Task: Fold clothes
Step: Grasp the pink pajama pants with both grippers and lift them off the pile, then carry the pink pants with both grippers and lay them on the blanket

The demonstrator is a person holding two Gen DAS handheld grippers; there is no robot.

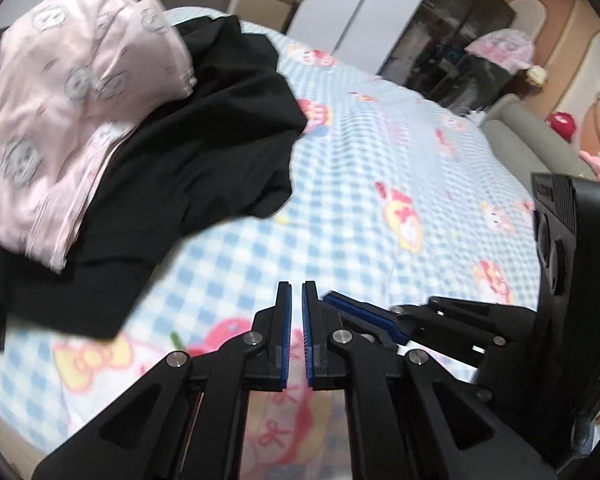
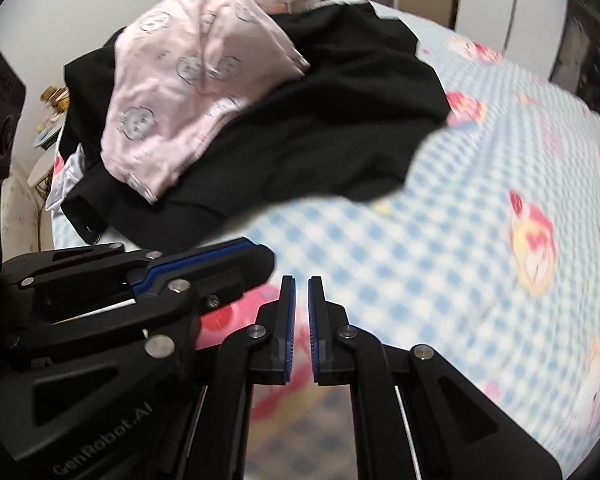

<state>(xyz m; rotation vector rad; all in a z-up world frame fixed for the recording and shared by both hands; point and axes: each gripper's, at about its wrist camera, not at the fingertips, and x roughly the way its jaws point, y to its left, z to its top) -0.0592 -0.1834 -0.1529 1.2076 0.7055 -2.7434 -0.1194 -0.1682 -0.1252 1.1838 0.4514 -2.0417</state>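
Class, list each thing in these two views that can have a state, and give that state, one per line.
Left gripper: shut, holding nothing.
Right gripper: shut, holding nothing.
Pink printed garment: crumpled, lying on the black garment.
Black garment: unfolded, spread in a heap on the checked bedsheet.

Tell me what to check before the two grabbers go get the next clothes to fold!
1. Left tool holds nothing: ok, jaws shut with only bedsheet behind them.
2. Right tool holds nothing: ok, also shut and bare.
3. Tools open enough to grab cloth: not ok, both are shut.
4. Clothes within view: ok, the pink garment lies on top of the black garment.
5. Bare folding space on the checked bedsheet: ok, in front of the pile.
6. Which edge of the pink garment to grab: cannot tell, it is crumpled and blurred.
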